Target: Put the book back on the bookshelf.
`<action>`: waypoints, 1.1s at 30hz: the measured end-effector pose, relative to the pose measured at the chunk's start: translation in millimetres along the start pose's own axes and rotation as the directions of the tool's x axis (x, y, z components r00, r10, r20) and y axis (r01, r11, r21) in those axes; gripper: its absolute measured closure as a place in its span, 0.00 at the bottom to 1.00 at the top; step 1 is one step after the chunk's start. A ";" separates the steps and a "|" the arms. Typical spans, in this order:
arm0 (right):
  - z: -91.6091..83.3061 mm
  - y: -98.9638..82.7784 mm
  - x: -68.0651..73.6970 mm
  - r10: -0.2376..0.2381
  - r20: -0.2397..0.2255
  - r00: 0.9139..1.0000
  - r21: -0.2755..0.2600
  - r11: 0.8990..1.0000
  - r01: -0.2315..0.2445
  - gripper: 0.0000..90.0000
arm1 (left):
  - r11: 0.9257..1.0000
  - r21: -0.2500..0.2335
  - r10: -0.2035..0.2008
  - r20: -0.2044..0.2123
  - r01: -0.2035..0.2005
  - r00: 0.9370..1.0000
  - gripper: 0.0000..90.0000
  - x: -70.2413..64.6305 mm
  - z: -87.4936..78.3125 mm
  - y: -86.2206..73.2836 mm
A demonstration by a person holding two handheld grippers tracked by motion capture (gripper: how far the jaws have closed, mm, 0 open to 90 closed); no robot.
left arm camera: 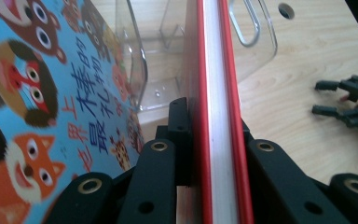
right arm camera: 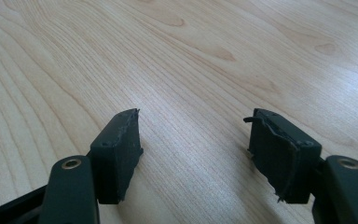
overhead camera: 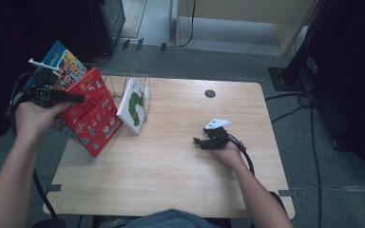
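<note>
Red book btwn L fingers (clamped)

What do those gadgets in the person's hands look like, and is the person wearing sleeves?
Each hand holds a black tool with two jaws. The left gripper carries a white bar on top; the right gripper carries a pale three-cornered plate. Close up, the arms of the jaws are black with brass-coloured rivets, and the pads are dark, blocky and frayed at the edges. A black cable trails from each. The forearms are bare, with no sleeves.

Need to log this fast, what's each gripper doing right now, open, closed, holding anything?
Left gripper: closed on the red book, gripping its edge.
Right gripper: open, nothing between its jaws, low over the table.
</note>
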State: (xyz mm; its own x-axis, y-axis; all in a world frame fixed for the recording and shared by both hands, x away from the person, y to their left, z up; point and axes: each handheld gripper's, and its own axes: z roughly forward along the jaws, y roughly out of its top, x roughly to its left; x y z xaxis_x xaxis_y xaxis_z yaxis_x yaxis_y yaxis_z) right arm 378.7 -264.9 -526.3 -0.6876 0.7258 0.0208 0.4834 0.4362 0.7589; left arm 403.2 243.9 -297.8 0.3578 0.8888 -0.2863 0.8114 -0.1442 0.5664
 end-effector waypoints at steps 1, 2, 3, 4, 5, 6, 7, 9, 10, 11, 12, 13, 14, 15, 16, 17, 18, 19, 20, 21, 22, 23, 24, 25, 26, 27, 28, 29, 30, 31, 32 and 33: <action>0.0 0.0 0.0 0.000 0.000 1.000 0.000 1.000 0.000 0.37 | 1.000 -0.004 -0.003 -0.004 0.003 1.000 0.89 0.4 0.8 1.8; 0.0 0.0 0.0 0.000 0.000 1.000 0.000 1.000 0.000 0.37 | 1.000 -0.007 -0.003 -0.005 0.003 1.000 0.89 0.7 1.7 3.5; 0.0 0.0 0.0 0.000 0.000 1.000 0.000 1.000 0.000 0.37 | 1.000 -0.010 0.000 -0.011 0.000 1.000 0.89 0.8 2.6 5.6; 0.0 0.0 0.1 0.000 0.001 1.000 0.000 1.000 0.000 0.37 | 1.000 -0.013 -0.002 -0.013 0.002 1.000 0.89 0.7 3.0 6.4; 0.1 0.0 0.0 -0.001 0.000 1.000 -0.001 1.000 0.001 0.37 | 1.000 -0.014 -0.002 -0.017 0.001 1.000 0.89 1.3 4.0 8.4; 0.0 0.0 0.2 0.001 0.002 1.000 0.000 1.000 -0.001 0.37 | 1.000 -0.019 -0.004 -0.022 0.004 1.000 0.89 1.7 5.0 9.8; 0.0 -0.1 0.3 0.002 0.003 1.000 0.000 1.000 -0.002 0.37 | 1.000 -0.023 -0.007 -0.025 0.007 1.000 0.89 2.4 6.5 11.1; 0.0 -0.2 0.5 0.002 0.005 1.000 -0.001 1.000 -0.002 0.37 | 0.999 -0.031 -0.009 -0.037 0.008 0.999 0.89 3.4 10.6 13.5; 0.0 -0.2 0.5 0.002 0.005 1.000 -0.001 1.000 -0.002 0.37 | 0.999 -0.033 -0.012 -0.042 0.011 0.999 0.89 3.7 13.0 14.7; 0.0 -0.2 0.6 0.003 0.006 1.000 -0.001 1.000 -0.003 0.37 | 0.999 -0.039 -0.012 -0.046 0.010 0.999 0.89 4.0 14.6 15.5; -0.1 -0.2 0.7 0.003 0.007 1.000 -0.001 1.000 -0.003 0.37 | 0.999 -0.046 -0.018 -0.047 0.015 0.999 0.89 4.2 17.5 16.7; -0.1 -0.2 0.9 0.004 0.006 1.000 0.000 1.000 -0.004 0.37 | 0.999 -0.051 -0.020 -0.048 0.017 0.999 0.89 4.0 19.5 17.6; -0.2 -0.3 1.1 0.006 0.006 1.000 0.001 1.000 -0.006 0.37 | 0.998 -0.055 -0.021 -0.045 0.019 0.999 0.89 4.2 21.7 18.3; -0.3 -0.3 1.3 0.008 0.007 1.000 0.001 1.000 -0.008 0.37 | 0.998 -0.057 -0.023 -0.042 0.021 0.999 0.89 4.3 23.7 18.8; -0.3 -0.4 1.5 0.008 0.008 1.000 0.001 1.000 -0.008 0.37 | 0.998 -0.058 -0.028 -0.039 0.026 0.999 0.89 4.2 25.9 19.3; -0.4 -0.4 1.5 0.007 0.010 1.000 0.000 1.000 -0.007 0.37 | 0.998 -0.054 -0.027 -0.037 0.025 0.999 0.89 4.3 28.6 19.7; -0.6 -0.6 1.6 0.007 0.009 1.000 0.000 1.000 -0.007 0.37 | 0.998 -0.058 -0.028 -0.038 0.026 0.999 0.89 3.9 29.5 19.6; -0.8 -0.7 1.7 0.009 0.008 1.000 0.001 1.000 -0.009 0.37 | 0.998 -0.058 -0.027 -0.035 0.025 0.999 0.89 4.2 29.7 20.0; -0.9 -0.8 1.8 0.008 0.008 1.000 0.001 1.000 -0.008 0.37 | 0.998 -0.058 -0.027 -0.035 0.025 0.999 0.89 4.3 30.0 20.2; -0.9 -0.9 1.8 0.008 0.008 1.000 0.001 1.000 -0.008 0.37 | 0.998 -0.057 -0.026 -0.035 0.024 0.999 0.89 4.3 30.1 20.4; -0.9 -0.9 1.8 0.007 0.008 1.000 0.000 1.000 -0.007 0.37 | 0.998 -0.054 -0.024 -0.034 0.022 0.999 0.89 4.7 30.2 20.7; -1.0 -0.9 1.8 0.007 0.008 1.000 0.000 1.000 -0.007 0.37 | 0.999 -0.045 -0.023 -0.029 0.022 0.999 0.88 5.2 30.1 21.0; -1.0 -0.9 1.8 0.007 0.008 1.000 0.000 1.000 -0.007 0.37 | 0.999 -0.026 -0.025 -0.025 0.025 0.999 0.88 5.6 29.7 21.7; -1.0 -0.9 1.8 0.007 0.008 1.000 0.000 1.000 -0.007 0.37 | 1.000 -0.003 -0.014 -0.027 0.014 1.000 0.87 5.8 29.4 22.4; -1.0 -0.9 1.8 0.007 0.007 1.000 0.000 1.000 -0.007 0.37 | 1.000 0.023 -0.012 -0.031 0.013 0.999 0.87 6.2 29.1 23.4; -1.0 -0.9 1.8 0.008 0.007 1.000 0.001 1.000 -0.008 0.37 | 0.999 0.042 -0.007 -0.037 0.009 0.999 0.87 6.7 28.8 24.4; -1.0 -0.9 1.8 0.008 0.007 1.000 0.001 1.000 -0.008 0.37 | 0.998 0.058 -0.010 -0.033 0.012 0.999 0.87 7.2 28.9 25.5; -0.9 -0.8 1.7 0.008 0.006 1.000 0.001 1.000 -0.008 0.37 | 0.998 0.069 -0.006 -0.032 0.009 0.999 0.87 7.4 28.9 26.5; -0.9 -0.8 1.7 0.007 0.006 1.000 0.001 1.000 -0.007 0.37 | 0.996 0.084 0.001 -0.043 0.002 0.999 0.87 6.4 29.1 28.2; -0.9 -0.8 1.6 0.007 0.006 1.000 0.001 1.000 -0.007 0.37 | 0.995 0.099 0.009 -0.040 -0.005 0.999 0.87 6.2 29.3 29.8; -0.9 -0.8 1.6 0.007 0.006 1.000 0.001 1.000 -0.007 0.37 | 0.994 0.111 0.009 -0.036 -0.005 0.999 0.87 5.7 29.8 31.3; -0.9 -0.8 1.6 0.006 0.006 1.000 0.001 1.000 -0.006 0.37 | 0.992 0.128 0.009 -0.036 -0.005 0.999 0.87 5.3 30.4 32.9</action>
State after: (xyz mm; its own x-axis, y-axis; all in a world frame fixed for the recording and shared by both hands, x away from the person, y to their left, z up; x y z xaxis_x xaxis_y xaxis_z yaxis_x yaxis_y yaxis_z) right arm 376.8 -264.6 -526.3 -0.6811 0.7319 0.0216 0.4883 0.4320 0.7583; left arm 445.8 230.7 -304.1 0.3484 0.9026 -0.2526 0.8621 -0.2029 0.4643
